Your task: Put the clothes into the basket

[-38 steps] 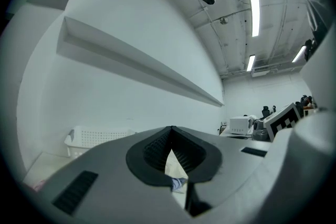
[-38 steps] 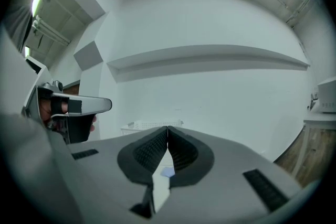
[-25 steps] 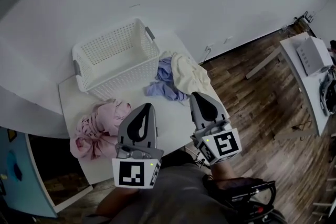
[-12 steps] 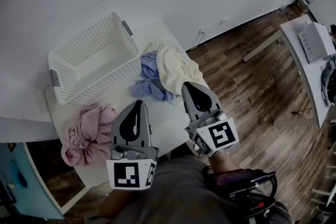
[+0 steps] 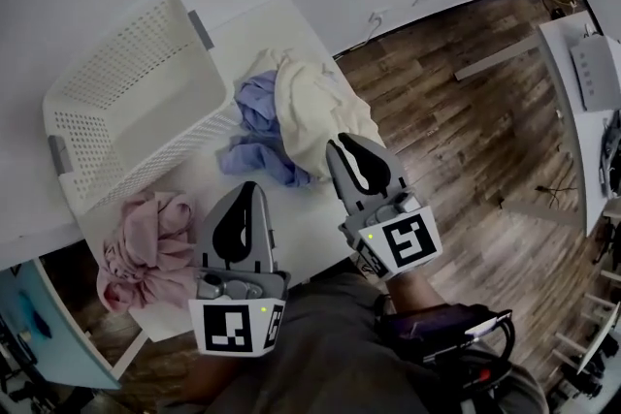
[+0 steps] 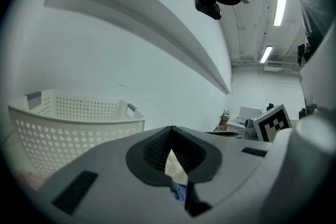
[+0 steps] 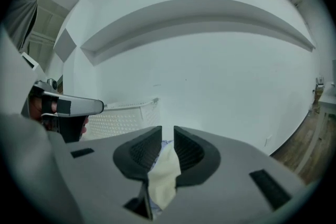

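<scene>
An empty white laundry basket (image 5: pixel 146 155) stands at the table's back left, also seen in the left gripper view (image 6: pixel 73 128). A cream cloth (image 5: pixel 310 107) and a blue cloth (image 5: pixel 254 126) lie heaped beside it. A pink garment (image 5: pixel 146 242) lies at the front left. My left gripper (image 5: pixel 248 189) hovers over the table's front with its jaws shut and empty (image 6: pixel 171 128). My right gripper (image 5: pixel 337 146) hangs by the cream cloth's near edge. Its jaws have just been opening and stand slightly apart (image 7: pixel 168 134) with nothing pinched. The cream cloth (image 7: pixel 165 176) shows below them.
The white table (image 5: pixel 296 213) backs onto a white wall. Brown wooden floor (image 5: pixel 466 141) lies to its right. A white desk (image 5: pixel 582 63) with a device on it stands at the far right. The left gripper (image 7: pixel 68 107) appears in the right gripper view.
Both grippers have sunk toward the table. The right one's tips now lie against the cream cloth's near edge. Basket and clothes have slid left in the head view.
</scene>
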The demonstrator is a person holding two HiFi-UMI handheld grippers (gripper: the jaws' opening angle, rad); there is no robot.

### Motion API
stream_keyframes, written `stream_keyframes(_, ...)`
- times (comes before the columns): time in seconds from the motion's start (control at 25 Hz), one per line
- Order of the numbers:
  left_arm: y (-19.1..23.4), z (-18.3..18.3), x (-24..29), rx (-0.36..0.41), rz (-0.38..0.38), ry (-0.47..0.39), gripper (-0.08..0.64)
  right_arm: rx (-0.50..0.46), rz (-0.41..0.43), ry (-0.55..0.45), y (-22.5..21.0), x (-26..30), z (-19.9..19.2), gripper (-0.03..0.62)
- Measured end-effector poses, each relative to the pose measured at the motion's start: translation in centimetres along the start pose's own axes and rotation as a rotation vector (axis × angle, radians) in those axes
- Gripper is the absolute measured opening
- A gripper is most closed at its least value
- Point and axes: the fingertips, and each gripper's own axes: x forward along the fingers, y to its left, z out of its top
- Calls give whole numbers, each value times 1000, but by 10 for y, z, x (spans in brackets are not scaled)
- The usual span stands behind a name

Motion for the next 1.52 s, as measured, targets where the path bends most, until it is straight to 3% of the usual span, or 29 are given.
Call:
stream_keyframes(0.32,29,-51,32,-69,67,104,8,-51,-35,160,-26,47,-58,441)
stream_keyframes(0.4,37,-60,36,-87,93,124,8,-47,-5,209,-28,58,-76,502)
stream_keyframes(0.56,48,-71,43,-122,131,151,8,-45,43,362,-32,74,-118,555)
stream_keyframes(0.72,58,-80,49,-139,159,171,8,-41,75,486,-37,88,-151,558)
stream_keyframes(0.88,65,-82,53,-147,188,175,8,-54,83,527,-38,95,-156,535)
stream_keyframes(1.2,64,-69,44,-124,209,141,8,-91,96,461,-29,96,-150,241)
stream_keyframes(1.32,65,-57,32,-107,226,112,8,-87,73,432,-26,93,-143,197)
stream_keyframes(1.52,64,-29,6,-81,241,48,8,-103,44,332,-15,81,-103,179)
